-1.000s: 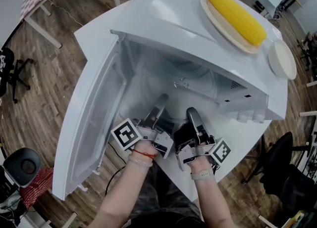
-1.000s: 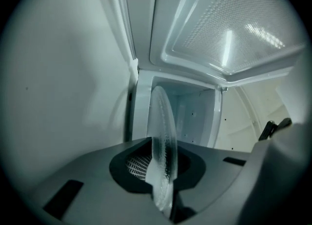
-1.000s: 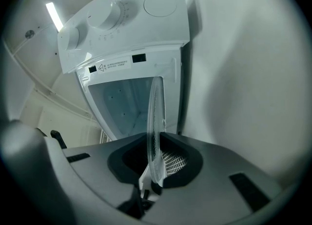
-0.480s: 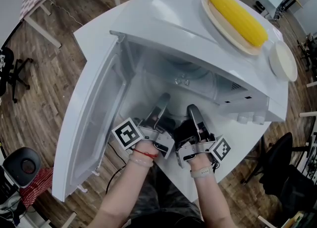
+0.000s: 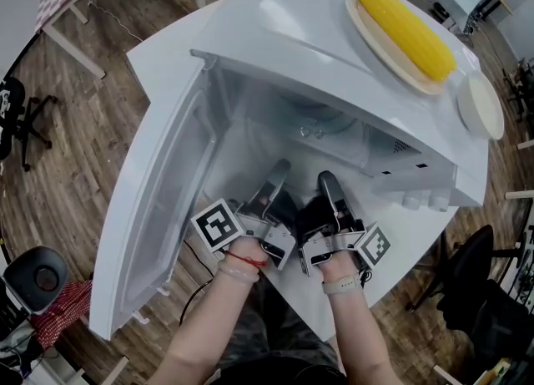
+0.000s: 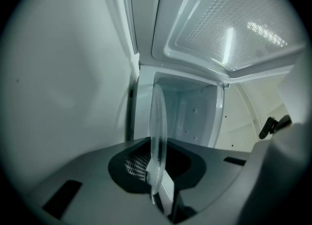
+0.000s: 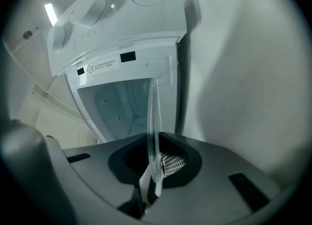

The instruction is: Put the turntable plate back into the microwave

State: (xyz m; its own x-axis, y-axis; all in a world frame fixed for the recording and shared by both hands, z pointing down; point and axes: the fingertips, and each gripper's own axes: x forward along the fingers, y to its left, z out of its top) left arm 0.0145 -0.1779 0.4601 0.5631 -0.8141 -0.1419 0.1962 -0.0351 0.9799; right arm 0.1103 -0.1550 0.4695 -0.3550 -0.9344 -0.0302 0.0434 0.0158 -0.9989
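Observation:
The white microwave [image 5: 284, 32] stands with its door [image 5: 158, 200] swung open to the left. The clear glass turntable plate [image 5: 313, 130] is faint in the head view, inside the cavity mouth. My left gripper [image 5: 271, 187] and right gripper [image 5: 329, 195] reach side by side into the opening. In the left gripper view the plate [image 6: 158, 131] stands edge-on with the left gripper [image 6: 157, 173] shut on its rim. The right gripper view shows the same plate [image 7: 154, 131] edge-on, clamped by the right gripper [image 7: 153, 173].
On top of the microwave sits a corn cob [image 5: 406, 28] on a plate, with a small white dish [image 5: 481, 103] beside it. The control knobs [image 7: 87, 11] are on the right of the opening. Office chairs [image 5: 21, 120] and wooden floor surround the table.
Both grippers and the plate have edged slightly further toward the cavity. Both stay shut on the plate's rim.

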